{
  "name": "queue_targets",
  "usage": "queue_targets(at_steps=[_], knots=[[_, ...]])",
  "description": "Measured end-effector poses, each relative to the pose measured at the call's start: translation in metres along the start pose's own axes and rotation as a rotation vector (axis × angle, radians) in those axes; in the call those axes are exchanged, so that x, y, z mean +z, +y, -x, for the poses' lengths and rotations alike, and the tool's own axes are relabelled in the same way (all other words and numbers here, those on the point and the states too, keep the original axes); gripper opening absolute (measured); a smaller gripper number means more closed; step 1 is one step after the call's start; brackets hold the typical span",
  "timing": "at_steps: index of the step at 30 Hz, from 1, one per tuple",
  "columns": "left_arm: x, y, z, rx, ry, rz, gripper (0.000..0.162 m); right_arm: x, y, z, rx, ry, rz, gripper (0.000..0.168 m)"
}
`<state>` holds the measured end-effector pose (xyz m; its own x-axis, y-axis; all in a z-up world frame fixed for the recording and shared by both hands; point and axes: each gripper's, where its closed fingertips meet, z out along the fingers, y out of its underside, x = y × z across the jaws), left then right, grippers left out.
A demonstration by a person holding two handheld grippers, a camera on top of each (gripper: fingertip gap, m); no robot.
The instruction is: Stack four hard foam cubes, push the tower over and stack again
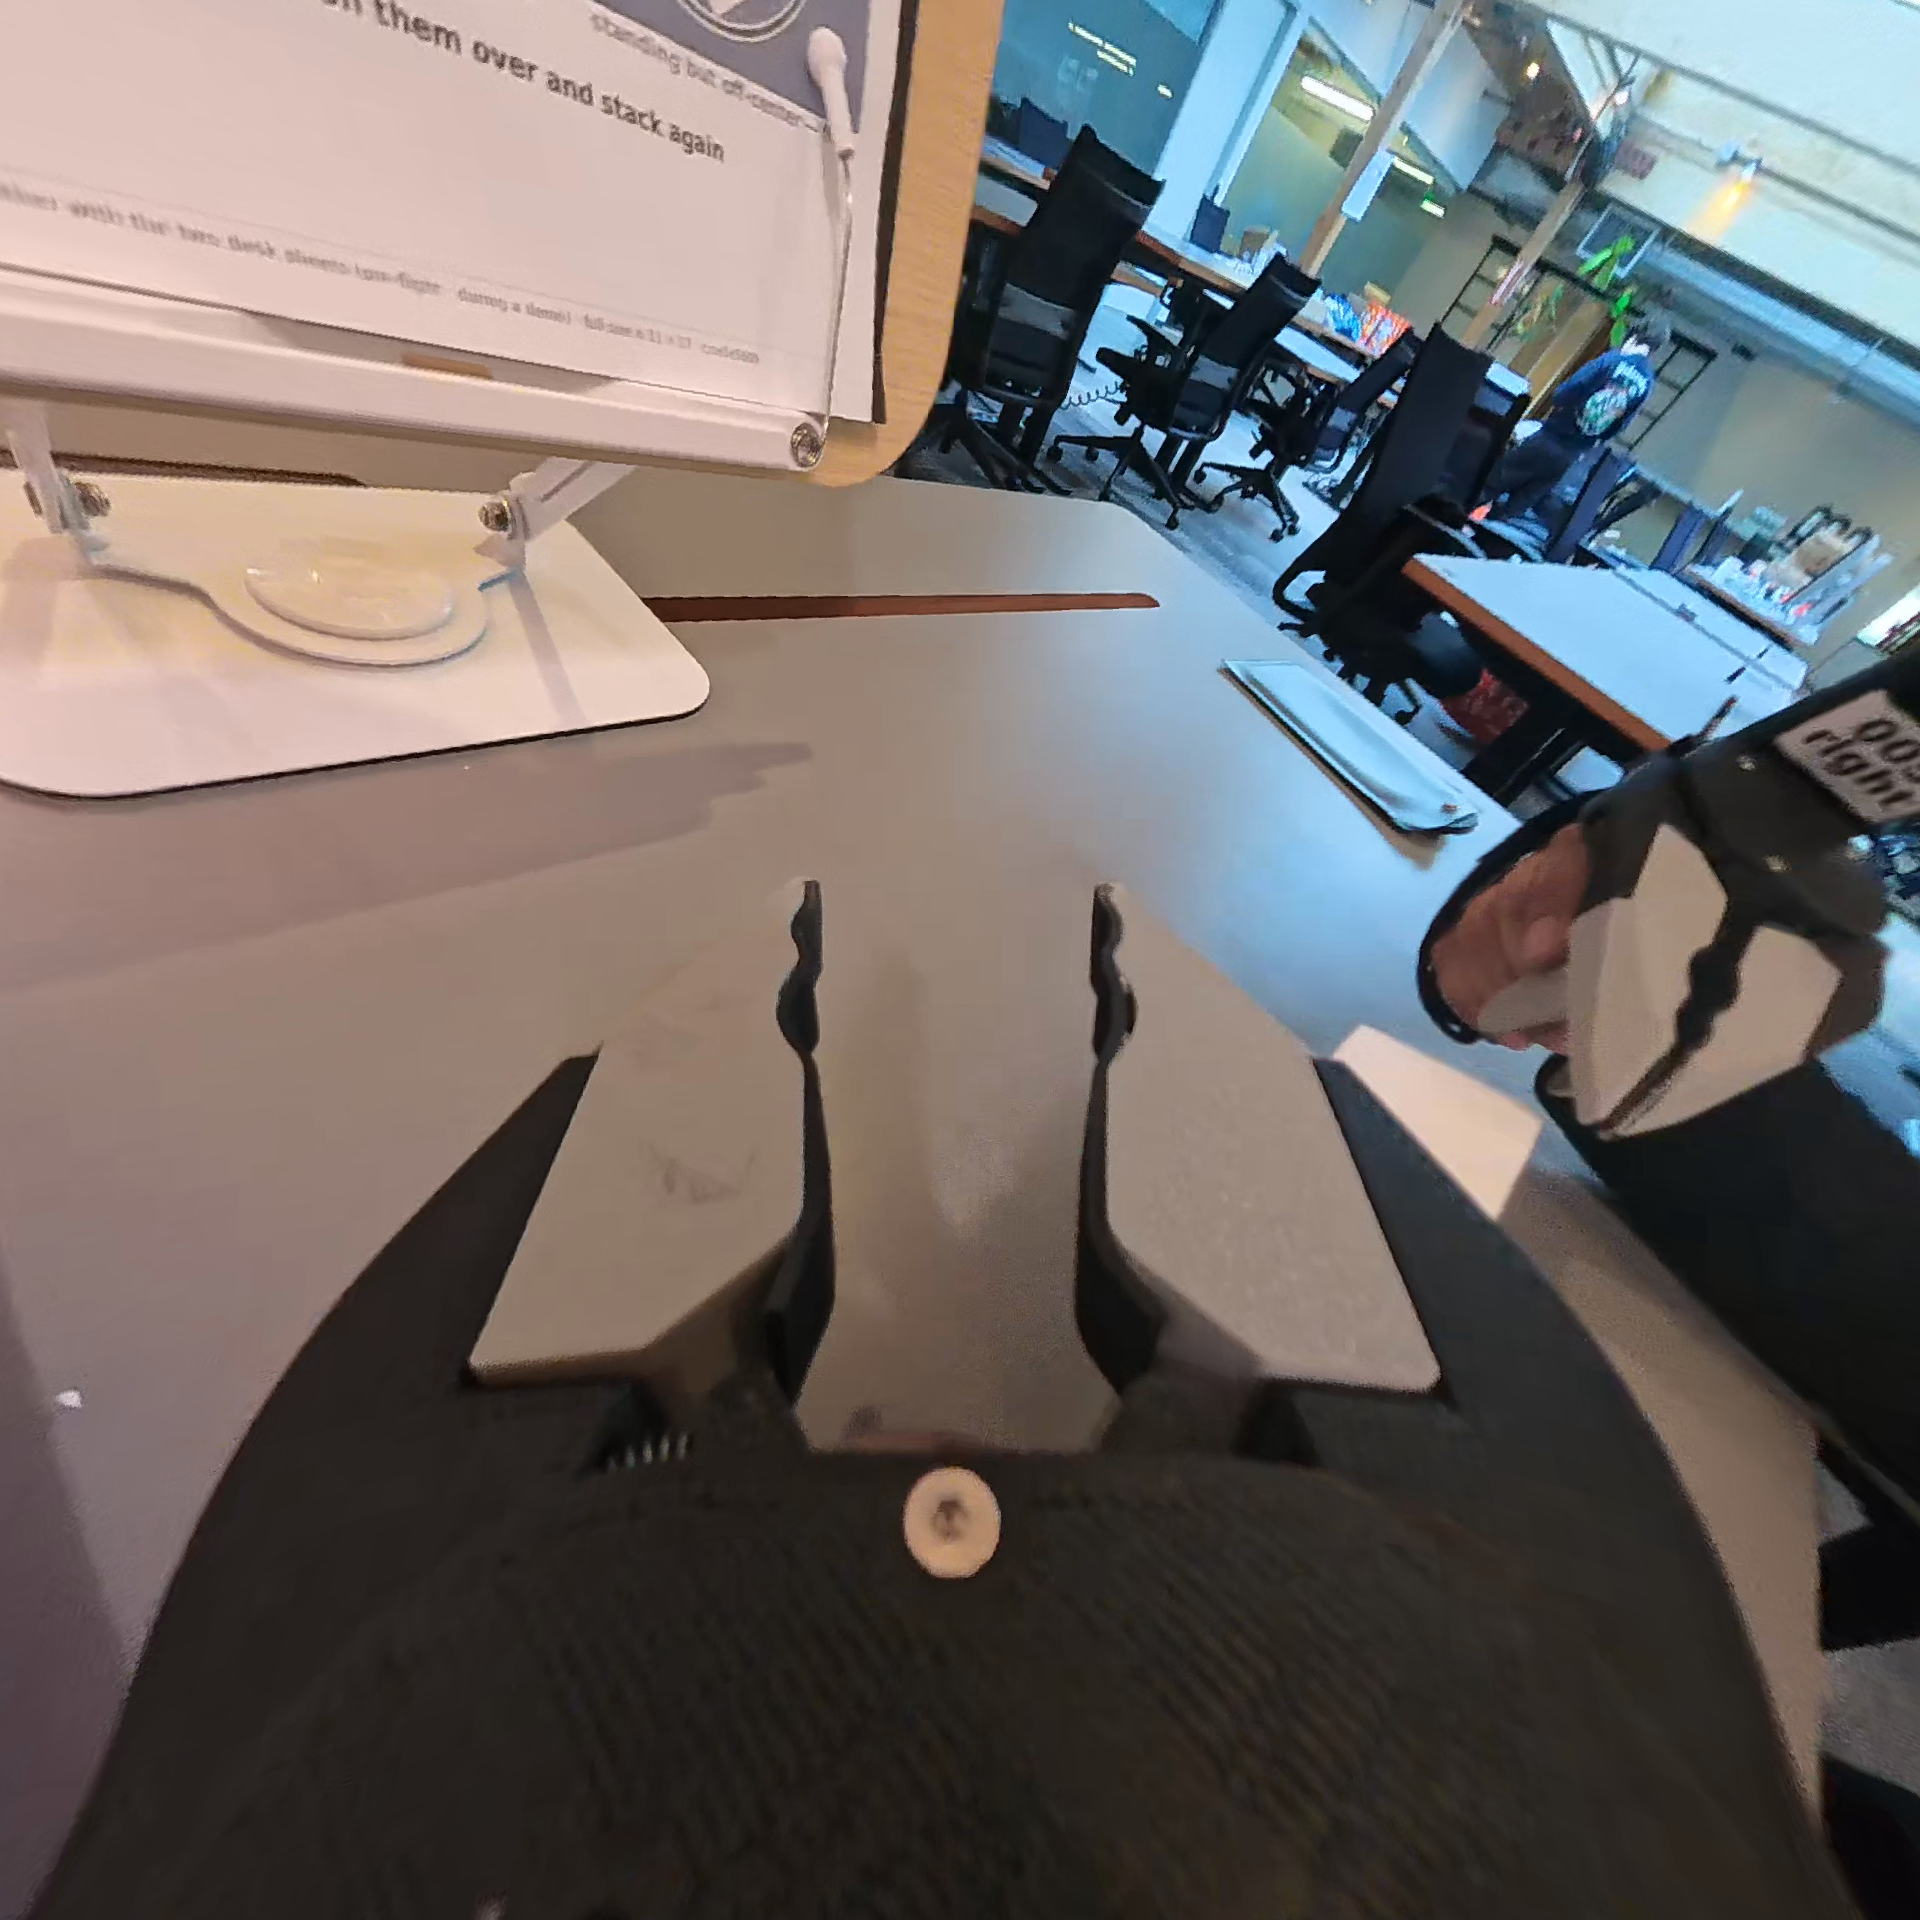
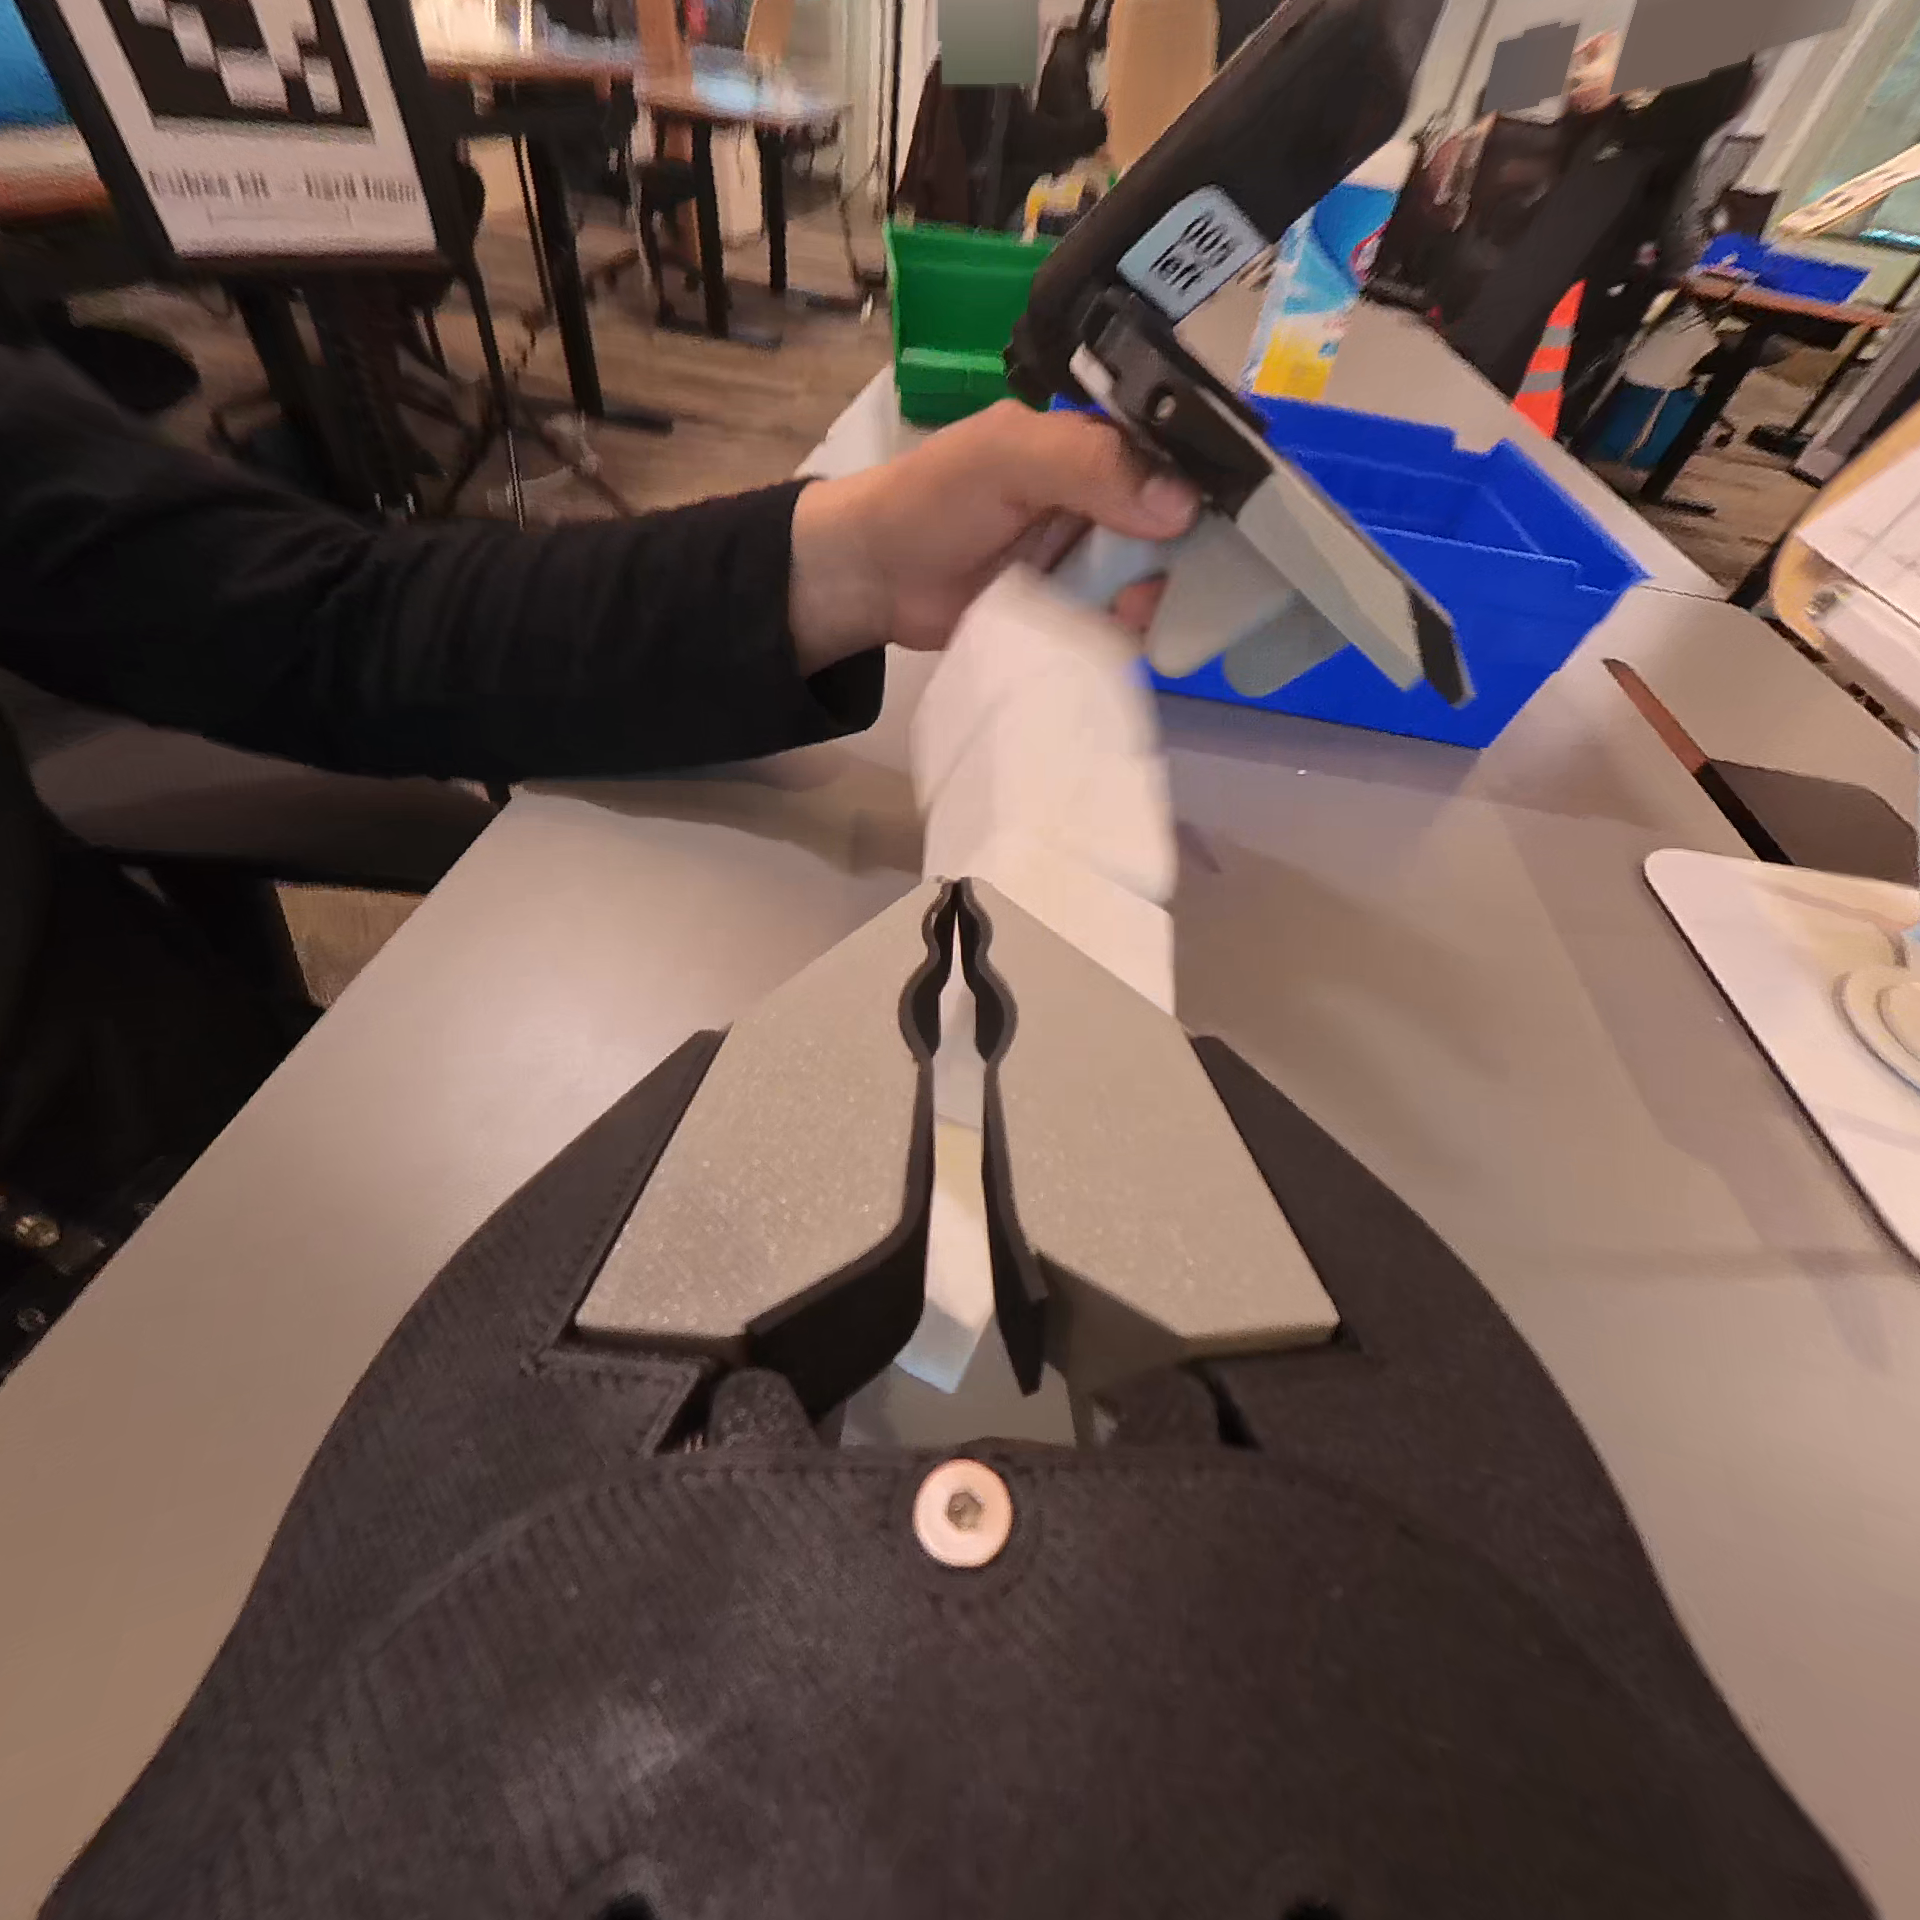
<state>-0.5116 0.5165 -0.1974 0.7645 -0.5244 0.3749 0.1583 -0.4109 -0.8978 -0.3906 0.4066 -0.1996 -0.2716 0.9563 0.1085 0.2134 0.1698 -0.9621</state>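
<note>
White foam cubes stand in a column (image 2: 1039, 748) just past my right gripper (image 2: 956, 883). The column's upper part is blurred and leans left. A lower cube (image 2: 1112, 956) sits on the grey table (image 2: 520, 1039), and more white foam shows through the gap between the fingers. The right gripper is shut with its tips touching and nothing between them. My left gripper (image 1: 956, 894) is open and empty over bare table; it also shows in the right wrist view (image 2: 1439, 655), held in a hand above and behind the column. One white cube (image 1: 1434, 1122) shows beside the right gripper (image 1: 1605, 1127).
A white document stand (image 1: 312, 675) with a printed sheet stands at the table's back, and its base also shows in the right wrist view (image 2: 1787, 997). A blue bin (image 2: 1455, 540) and a green bin (image 2: 956, 301) lie beyond the column. A dark slot (image 1: 904, 605) crosses the table.
</note>
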Motion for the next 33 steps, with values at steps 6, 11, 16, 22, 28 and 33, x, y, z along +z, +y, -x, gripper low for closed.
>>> queue_targets(at_steps=[6, 11, 16, 22, 28, 33], knots=[[0.006, 0.009, 0.006, -0.049, 0.011, 0.030, 0.050, -0.026, 0.006, -0.015, 0.067, 0.099, -0.050, 0.000], [0.015, 0.016, 0.011, -0.005, -0.032, 0.040, 0.045, -0.024, -0.001, 0.006, 0.041, 0.025, -0.057, 0.000], [0.022, 0.027, 0.009, 0.016, -0.035, 0.093, 0.045, -0.008, 0.013, 0.063, 0.001, -0.230, 0.073, 0.000], [0.020, 0.024, 0.008, 0.039, -0.049, 0.086, 0.044, 0.005, 0.064, 0.094, 0.036, -0.368, 0.352, 0.000], [0.018, 0.022, 0.008, 0.034, -0.042, 0.076, 0.045, -0.002, 0.089, -0.024, 0.038, 0.295, 0.485, 0.000], [0.018, 0.022, 0.006, 0.040, -0.038, 0.080, 0.045, -0.021, 0.079, -0.056, 0.091, 0.469, 0.387, 0.000]])
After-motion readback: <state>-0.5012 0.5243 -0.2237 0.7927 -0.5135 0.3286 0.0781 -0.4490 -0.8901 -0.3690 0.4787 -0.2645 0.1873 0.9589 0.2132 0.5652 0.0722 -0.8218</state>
